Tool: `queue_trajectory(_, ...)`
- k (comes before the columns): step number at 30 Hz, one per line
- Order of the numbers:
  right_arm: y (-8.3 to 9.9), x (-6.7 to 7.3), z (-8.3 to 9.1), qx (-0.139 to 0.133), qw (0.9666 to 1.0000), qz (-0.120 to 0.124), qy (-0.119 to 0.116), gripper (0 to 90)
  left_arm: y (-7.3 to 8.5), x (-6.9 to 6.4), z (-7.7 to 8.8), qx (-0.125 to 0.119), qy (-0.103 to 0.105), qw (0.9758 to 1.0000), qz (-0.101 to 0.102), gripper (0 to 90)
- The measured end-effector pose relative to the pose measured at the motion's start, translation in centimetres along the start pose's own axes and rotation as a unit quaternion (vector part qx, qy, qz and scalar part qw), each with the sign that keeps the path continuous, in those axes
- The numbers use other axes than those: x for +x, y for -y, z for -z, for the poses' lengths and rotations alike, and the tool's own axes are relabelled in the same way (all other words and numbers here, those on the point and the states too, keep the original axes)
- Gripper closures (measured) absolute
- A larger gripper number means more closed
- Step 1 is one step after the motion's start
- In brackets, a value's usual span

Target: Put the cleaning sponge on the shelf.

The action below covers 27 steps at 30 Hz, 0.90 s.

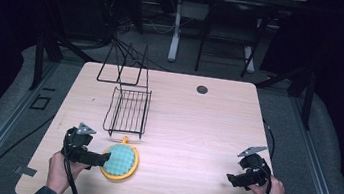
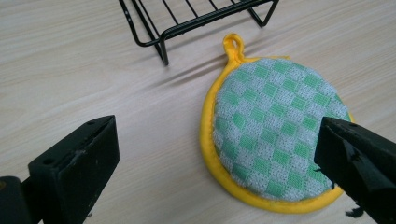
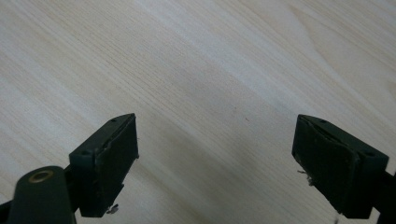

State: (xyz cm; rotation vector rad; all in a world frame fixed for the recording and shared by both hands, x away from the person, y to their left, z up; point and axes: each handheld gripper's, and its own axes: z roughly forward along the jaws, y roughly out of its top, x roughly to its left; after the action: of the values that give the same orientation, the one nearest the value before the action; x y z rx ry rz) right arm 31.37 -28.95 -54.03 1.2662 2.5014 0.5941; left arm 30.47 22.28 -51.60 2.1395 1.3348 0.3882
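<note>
While the round green-and-yellow pot holder (image 2: 275, 140) lies flat on the counter (image 1: 196, 130) just in front of the black wire rack (image 1: 127, 111), ungrasped, the left hand-held gripper (image 2: 219, 158) straddles it, jaws apart, and the right hand-held gripper (image 3: 215, 158), also spread, waits well away from the rack.

A light wooden table (image 1: 196, 130), pale with thin grain lines. On top: a round pot holder (image 1: 121, 162), yellow rim with green and white squares, near the front left; a black wire rack (image 1: 127, 111) just behind; a small dark round spot (image 1: 202, 89) far back.
</note>
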Motion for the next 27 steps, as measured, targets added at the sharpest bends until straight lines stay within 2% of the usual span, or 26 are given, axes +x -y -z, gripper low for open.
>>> queue_trajectory(10,-0.1,0.1,0.0,0.004,1.0,0.002,-0.002,14.1,-0.7,-0.1,-1.4,0.007,0.01,0.9999,0.004,0.9)
queue_trajectory(11,-0.1,0.1,0.0,0.004,1.0,0.002,-0.002,14.1,-0.7,-0.1,-1.4,0.007,0.01,0.9999,0.004,2.8)
queue_trajectory(12,-0.1,0.1,-0.1,0.004,1.0,0.001,-0.004,14.1,-0.9,-0.3,-1.7,0.006,0.013,0.9999,-0.009,7.1)
queue_trajectory(13,-0.1,0.1,-0.1,0.004,1.0,0.001,-0.004,14.1,-0.9,-0.3,-1.7,0.006,0.013,0.9999,-0.009,12.8)
queue_trajectory(17,-0.1,0.1,-0.1,0.002,1.0,0.004,-0.004,14.1,-1.4,-0.7,-2.5,0.016,0.021,0.9995,-0.019,17.5)
queue_trajectory(23,-0.1,0.1,0.0,0.003,1.0,0.005,-0.004,14.2,-1.7,-0.6,-3.6,0.024,0.033,0.9991,-0.014,30.4)
queue_trajectory(27,-0.1,0.1,0.0,0.001,1.0,0.004,-0.004,14.3,-1.5,-0.4,-4.1,0.033,0.042,0.9986,-0.006,35.9)
